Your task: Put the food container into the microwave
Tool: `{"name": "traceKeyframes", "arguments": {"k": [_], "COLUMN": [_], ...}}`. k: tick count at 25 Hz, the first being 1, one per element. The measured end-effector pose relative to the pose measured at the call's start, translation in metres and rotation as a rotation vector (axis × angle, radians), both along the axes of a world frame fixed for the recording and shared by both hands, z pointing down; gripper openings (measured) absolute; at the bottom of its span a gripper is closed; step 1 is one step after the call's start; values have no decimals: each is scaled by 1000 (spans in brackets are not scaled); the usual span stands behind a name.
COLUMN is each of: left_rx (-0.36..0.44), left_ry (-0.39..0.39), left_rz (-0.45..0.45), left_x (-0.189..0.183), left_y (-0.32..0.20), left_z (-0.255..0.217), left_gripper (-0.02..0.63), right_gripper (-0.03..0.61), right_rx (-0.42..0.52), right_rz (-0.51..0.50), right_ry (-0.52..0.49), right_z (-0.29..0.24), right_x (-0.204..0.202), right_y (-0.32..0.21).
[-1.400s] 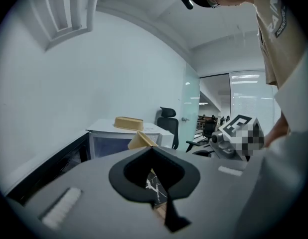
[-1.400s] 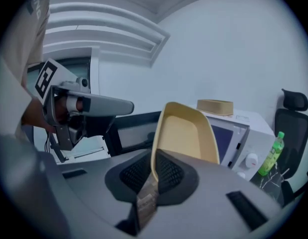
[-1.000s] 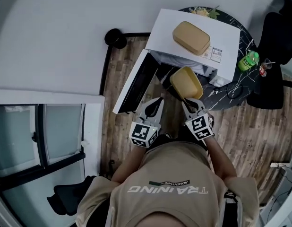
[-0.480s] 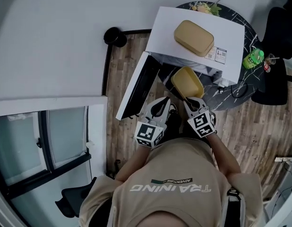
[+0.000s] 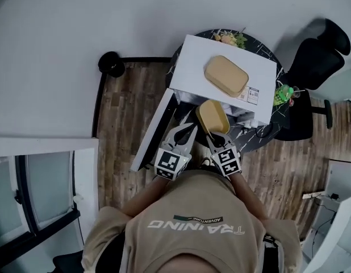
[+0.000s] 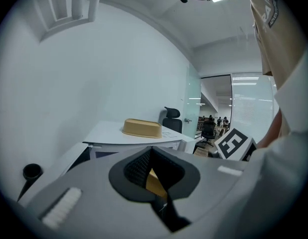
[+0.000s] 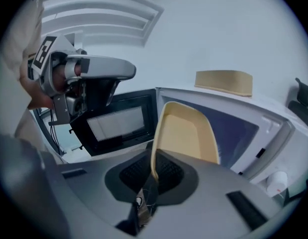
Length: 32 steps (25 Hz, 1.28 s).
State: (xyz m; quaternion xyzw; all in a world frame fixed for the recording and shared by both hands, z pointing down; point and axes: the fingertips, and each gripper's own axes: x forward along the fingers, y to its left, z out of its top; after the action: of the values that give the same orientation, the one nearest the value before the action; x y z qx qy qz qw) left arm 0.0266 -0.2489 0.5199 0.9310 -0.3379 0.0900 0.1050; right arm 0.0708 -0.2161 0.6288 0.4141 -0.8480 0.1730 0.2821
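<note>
In the head view a white microwave [image 5: 189, 67] stands on a dark round table, its door [image 5: 154, 131] swung open to the left. My right gripper [image 5: 216, 138] is shut on the rim of a yellow food container [image 5: 212, 116], which is tilted up in front of the open cavity. In the right gripper view the container [image 7: 186, 133] rises from my right gripper [image 7: 154, 172], with the cavity [image 7: 238, 128] behind it. A matching yellow lid [image 5: 226, 75] lies on the microwave's top. My left gripper [image 5: 184, 135] hangs shut beside the door, holding nothing; its jaws meet in the left gripper view [image 6: 153, 156].
A green bottle [image 5: 283, 94] and a small plant [image 5: 229, 37] stand on the table [image 5: 260, 134]. A black office chair [image 5: 314, 61] is at the right. A black round object [image 5: 111, 65] sits on the wooden floor by the white wall.
The person has come closer to the microwave. Both grippers moved forward, and the container now stands nearer the open cavity. The right gripper's hold is unchanged.
</note>
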Motion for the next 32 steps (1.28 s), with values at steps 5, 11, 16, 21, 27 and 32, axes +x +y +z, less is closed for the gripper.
{"name": "traceKeyframes", "arguments": {"k": [5, 11, 16, 21, 27, 32], "left_rx": [-5, -13, -17, -25, -44, -74], "left_ry": [12, 23, 9, -21, -38, -41], "left_rz": [66, 92, 46, -49, -153, -225], "left_x": [4, 7, -4, -18, -23, -26], "left_y": [-14, -25, -37, -47, -49, -43], "left_z": [13, 19, 19, 19, 21, 27], "left_gripper": [3, 3, 3, 3, 3, 3], "right_gripper": [25, 25, 25, 25, 25, 25], "right_rx": [-6, -43, -41, -36, 0, 56], "right_rz": [56, 80, 50, -26, -148, -243], "right_ry": [47, 81, 109, 115, 214, 376], "right_z": [0, 10, 16, 23, 39, 61], "right_x": [-2, 10, 18, 16, 14, 19], "right_y": [-16, -25, -51, -81, -102, -118]}}
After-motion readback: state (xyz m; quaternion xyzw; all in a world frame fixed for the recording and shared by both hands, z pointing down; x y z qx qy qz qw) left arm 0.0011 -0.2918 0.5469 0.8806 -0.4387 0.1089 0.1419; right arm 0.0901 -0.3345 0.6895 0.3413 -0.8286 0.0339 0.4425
